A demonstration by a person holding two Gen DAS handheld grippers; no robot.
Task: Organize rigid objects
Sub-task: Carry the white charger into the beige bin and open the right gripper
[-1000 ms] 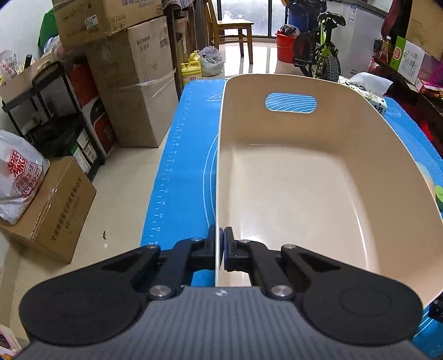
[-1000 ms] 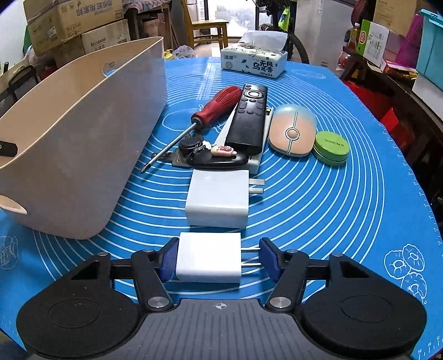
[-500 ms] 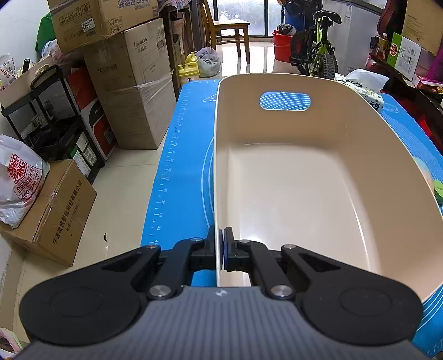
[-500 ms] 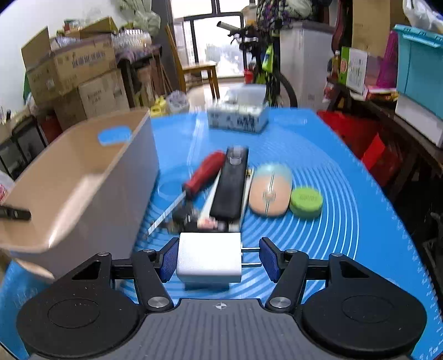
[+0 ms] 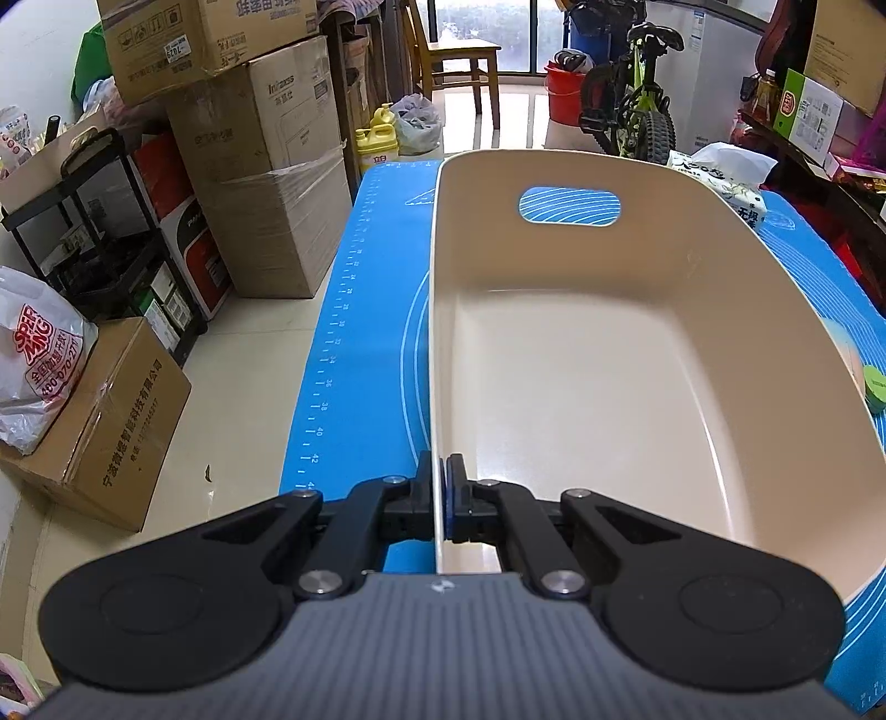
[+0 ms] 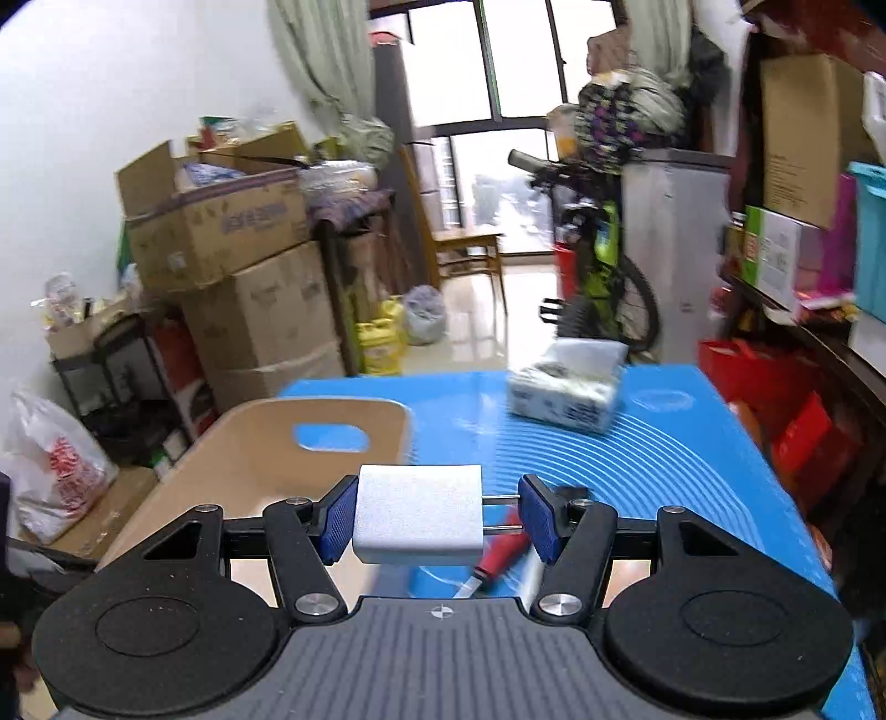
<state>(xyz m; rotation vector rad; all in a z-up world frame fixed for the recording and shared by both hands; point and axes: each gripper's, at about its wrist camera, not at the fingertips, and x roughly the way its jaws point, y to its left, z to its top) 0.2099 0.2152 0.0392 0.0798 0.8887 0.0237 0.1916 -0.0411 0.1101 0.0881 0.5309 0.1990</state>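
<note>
Left tongs (image 5: 442,498) pinch the near wall of the beige bin (image 5: 609,354), likely steadying it, while right tongs (image 6: 431,518) clamp the white charger (image 6: 418,515) above the counter (image 6: 692,443), bin at ten o'clock, seemingly ready for dropping in.

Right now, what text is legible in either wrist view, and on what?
"Infraxss": tall cardboard box.
"400-070-2711", red letters unclear: white plastic bag.
Ruler numbers "36", "38", "40", "42": blue mat edge.
"6702", upside down: sticker on top carton.
Chinese print on floor carton and tissue pack: too small to read reliably.
Right wrist view: blurred, nothing readable.
</note>
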